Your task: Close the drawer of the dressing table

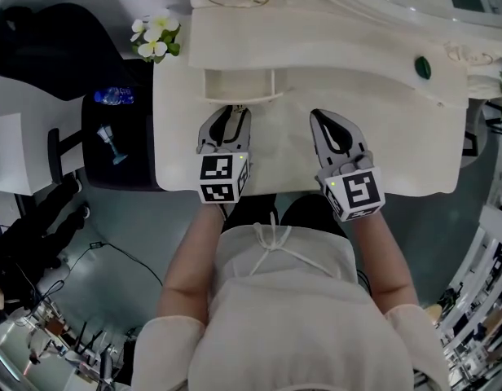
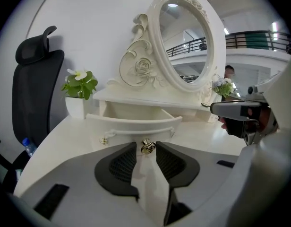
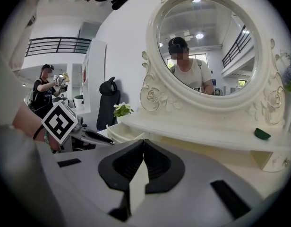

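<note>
The white dressing table (image 1: pixel 398 145) has a small drawer (image 1: pixel 239 84) pulled out from under its raised shelf. In the left gripper view the drawer's curved front (image 2: pixel 133 126) faces me, with a gold knob (image 2: pixel 146 146) at its middle. My left gripper (image 2: pixel 146 144) points at that front and its jaws are closed on the knob, which sits between the two tips. In the head view the left gripper (image 1: pixel 232 108) reaches the drawer front. My right gripper (image 1: pixel 316 114) hovers over the tabletop to the right of the drawer, shut and holding nothing (image 3: pixel 144 142).
An oval mirror (image 2: pixel 185 37) in a carved frame rises behind the shelf. A potted plant (image 1: pixel 156 37) stands at the table's far left corner and a small green object (image 1: pixel 422 67) lies on the shelf at the right. A black chair (image 2: pixel 34 93) stands left of the table.
</note>
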Demonstrator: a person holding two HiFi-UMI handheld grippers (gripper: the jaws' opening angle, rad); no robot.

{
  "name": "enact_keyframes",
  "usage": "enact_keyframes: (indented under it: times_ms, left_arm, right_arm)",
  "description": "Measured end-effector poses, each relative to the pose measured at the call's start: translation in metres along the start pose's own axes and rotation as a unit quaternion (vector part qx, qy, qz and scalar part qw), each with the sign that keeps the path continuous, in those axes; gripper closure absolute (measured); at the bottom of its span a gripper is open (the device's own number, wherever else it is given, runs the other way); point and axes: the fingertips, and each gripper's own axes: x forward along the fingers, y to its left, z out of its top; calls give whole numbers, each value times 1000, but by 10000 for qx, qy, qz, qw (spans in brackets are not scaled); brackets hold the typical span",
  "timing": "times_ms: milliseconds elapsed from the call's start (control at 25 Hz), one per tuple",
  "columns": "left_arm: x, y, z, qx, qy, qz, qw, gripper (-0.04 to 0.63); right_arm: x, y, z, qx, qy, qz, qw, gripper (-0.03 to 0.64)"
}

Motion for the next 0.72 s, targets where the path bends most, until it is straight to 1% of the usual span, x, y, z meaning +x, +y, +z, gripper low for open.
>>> enact_keyframes:
  times_ms: [200, 360, 560, 720]
  left_arm:
    - [1, -4, -4, 13, 132, -85, 9999, 492]
    - [3, -4, -4, 124, 166, -133, 9997, 495]
    - [8, -7, -1, 155, 278, -291, 9991, 495]
    - [16, -3, 5, 240, 277, -315, 9988, 494]
  right_arm:
    - [-1, 2, -1, -10, 35, -30, 10000, 611]
    - [-1, 1, 1, -7, 59, -110, 9999, 611]
    - [-5, -1, 6, 4, 53, -198, 9998, 611]
    - [-5, -2, 10, 38, 29, -241, 9997, 609]
